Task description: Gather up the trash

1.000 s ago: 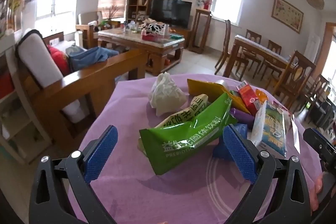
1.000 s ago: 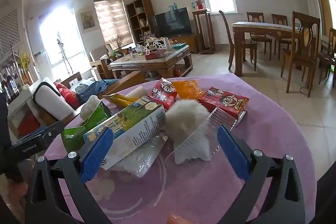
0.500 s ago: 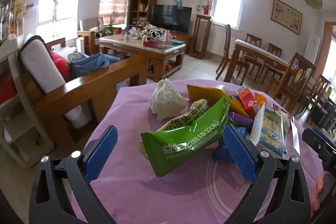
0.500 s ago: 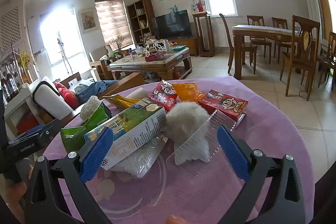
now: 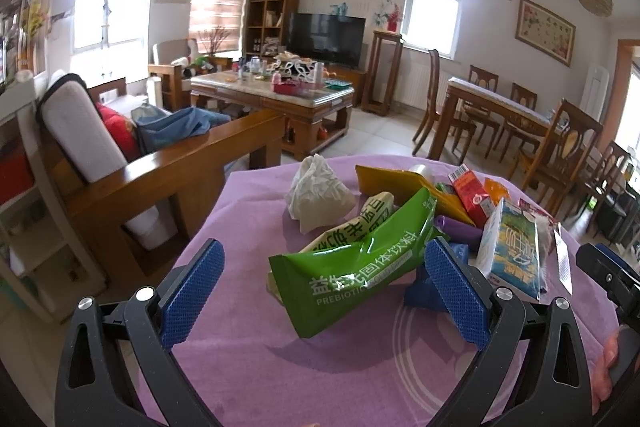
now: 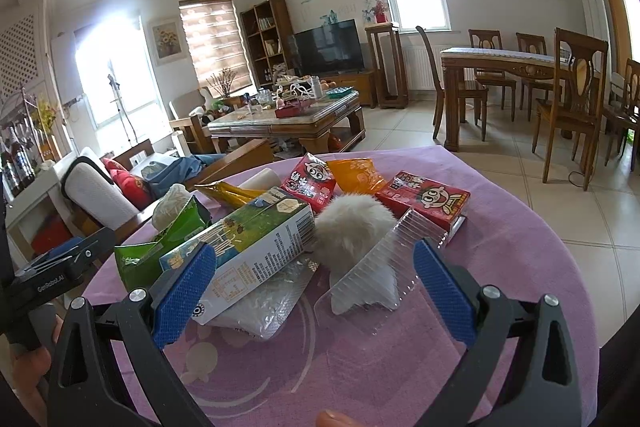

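Note:
A pile of trash lies on a round table with a purple cloth [image 5: 248,359]. In the left wrist view my left gripper [image 5: 324,291] is open, with a green pouch [image 5: 360,267] between its fingers, not gripped. Behind it lie a crumpled white tissue [image 5: 318,191], a yellow wrapper [image 5: 400,181] and a milk carton [image 5: 512,251]. In the right wrist view my right gripper [image 6: 312,291] is open and empty, just in front of the milk carton [image 6: 256,247], a clear plastic tray [image 6: 376,279], a white fluffy ball [image 6: 352,227] and red packets [image 6: 428,199].
A wooden sofa [image 5: 132,179] with cushions stands just left of the table. A coffee table [image 5: 276,99] with clutter is farther back. A dining table with chairs [image 6: 520,79] is at the right. Tiled floor [image 6: 592,211] surrounds the round table.
Both views have shifted only slightly, with the cameras tilting down a little. Both grippers stay open and the trash has not moved.

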Tool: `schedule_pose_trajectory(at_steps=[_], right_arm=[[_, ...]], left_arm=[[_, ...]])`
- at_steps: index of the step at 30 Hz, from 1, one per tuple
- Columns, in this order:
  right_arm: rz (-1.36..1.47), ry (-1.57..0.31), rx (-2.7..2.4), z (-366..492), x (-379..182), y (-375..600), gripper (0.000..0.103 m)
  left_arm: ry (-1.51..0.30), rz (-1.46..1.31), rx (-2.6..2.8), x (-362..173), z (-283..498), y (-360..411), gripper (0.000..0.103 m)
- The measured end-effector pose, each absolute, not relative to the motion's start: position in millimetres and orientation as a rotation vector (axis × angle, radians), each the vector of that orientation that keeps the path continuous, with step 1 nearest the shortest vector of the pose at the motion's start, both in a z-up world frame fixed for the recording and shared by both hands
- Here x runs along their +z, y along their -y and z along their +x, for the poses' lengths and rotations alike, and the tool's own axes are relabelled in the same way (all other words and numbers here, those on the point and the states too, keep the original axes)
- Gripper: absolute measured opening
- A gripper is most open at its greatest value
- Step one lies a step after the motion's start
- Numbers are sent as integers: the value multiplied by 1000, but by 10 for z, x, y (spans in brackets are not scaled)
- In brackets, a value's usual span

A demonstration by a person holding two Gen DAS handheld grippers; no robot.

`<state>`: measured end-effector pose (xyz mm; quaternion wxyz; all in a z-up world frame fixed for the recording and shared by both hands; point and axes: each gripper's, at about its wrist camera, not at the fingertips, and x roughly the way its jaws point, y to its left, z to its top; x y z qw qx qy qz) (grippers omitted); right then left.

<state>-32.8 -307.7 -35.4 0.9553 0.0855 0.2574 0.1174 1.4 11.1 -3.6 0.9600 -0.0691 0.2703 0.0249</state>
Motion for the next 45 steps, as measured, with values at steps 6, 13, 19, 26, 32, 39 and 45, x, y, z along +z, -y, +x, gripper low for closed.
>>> schedule_pose_trajectory(at_steps=[6, 13, 19, 26, 32, 39, 45], right_arm=[[175, -523, 240, -329, -358, 3085, 98], [175, -523, 241, -330, -355, 3097, 98], [176, -524, 239, -320, -356, 3095, 98], [176, -524, 239, -319, -356, 3097, 98], [177, -524, 239, -319, -356, 3100, 98], [177, -524, 239, -320, -350, 3115, 98], [178, -524, 239, -318, -350, 3119, 98]], left_arm=[[-548, -140, 50, -38, 15, -111, 99], [-548, -140, 50, -41, 14, -110, 99], [-547, -140, 50, -35, 4, -99, 99], [-547, -139, 50, -45, 12, -106, 99], [-548, -139, 50, -46, 12, -106, 99], [-547, -139, 50, -46, 11, -105, 99], [-548, -140, 50, -48, 14, -107, 99]])
